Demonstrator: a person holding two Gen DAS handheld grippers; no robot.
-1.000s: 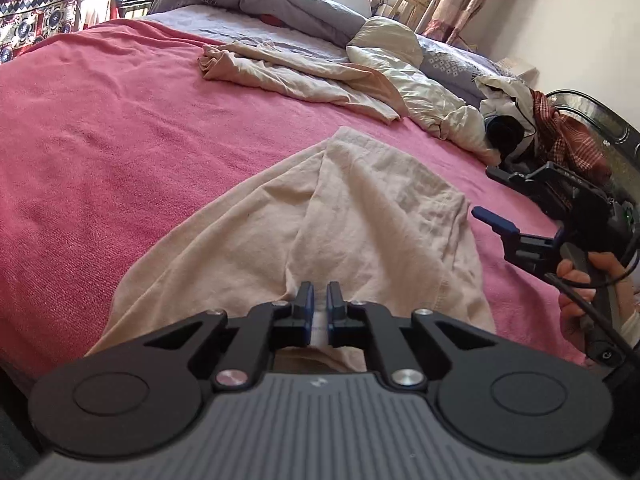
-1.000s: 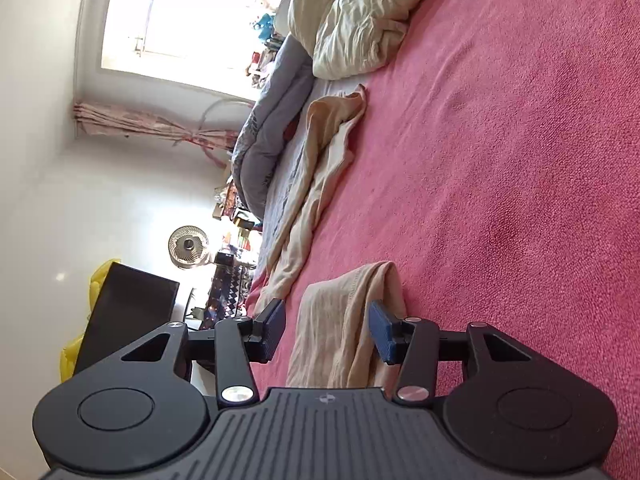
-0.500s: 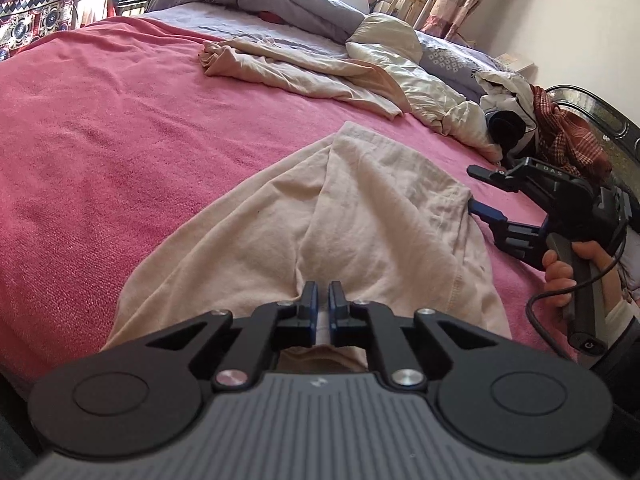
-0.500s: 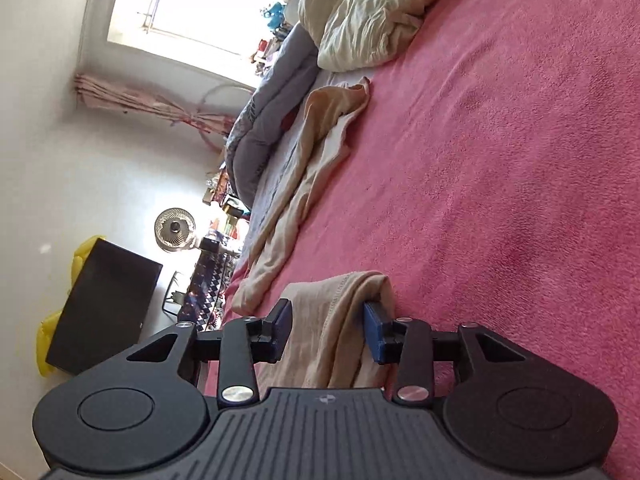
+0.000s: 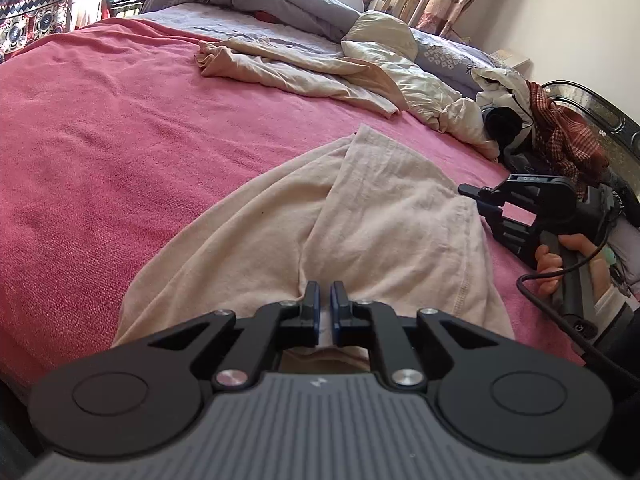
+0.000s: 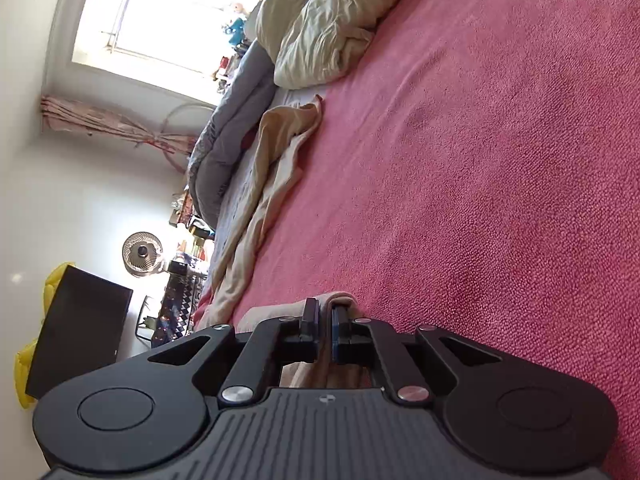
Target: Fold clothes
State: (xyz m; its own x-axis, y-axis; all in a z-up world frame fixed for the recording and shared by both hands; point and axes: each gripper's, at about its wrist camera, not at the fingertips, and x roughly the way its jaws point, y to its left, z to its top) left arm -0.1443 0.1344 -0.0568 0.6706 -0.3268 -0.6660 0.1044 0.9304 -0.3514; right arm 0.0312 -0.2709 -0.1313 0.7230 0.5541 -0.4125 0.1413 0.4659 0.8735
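Note:
A beige garment lies spread on the pink bedspread. My left gripper is pinched on its near hem at the middle, with cloth showing between the pads; its jaws are easing open slightly. My right gripper, held by a hand, bites the garment's right edge. In the right wrist view the right gripper is closing, and a fold of the beige garment is squeezed between its pads.
A second crumpled beige garment lies farther up the bed, beside a cream duvet and a grey quilt. A pile with a red checked cloth sits at the right edge. Wide pink bedspread stretches to the left.
The right gripper slid in onto the garment's right edge and its jaws closed from wide apart onto the cloth. The left gripper kept its place and its grip.

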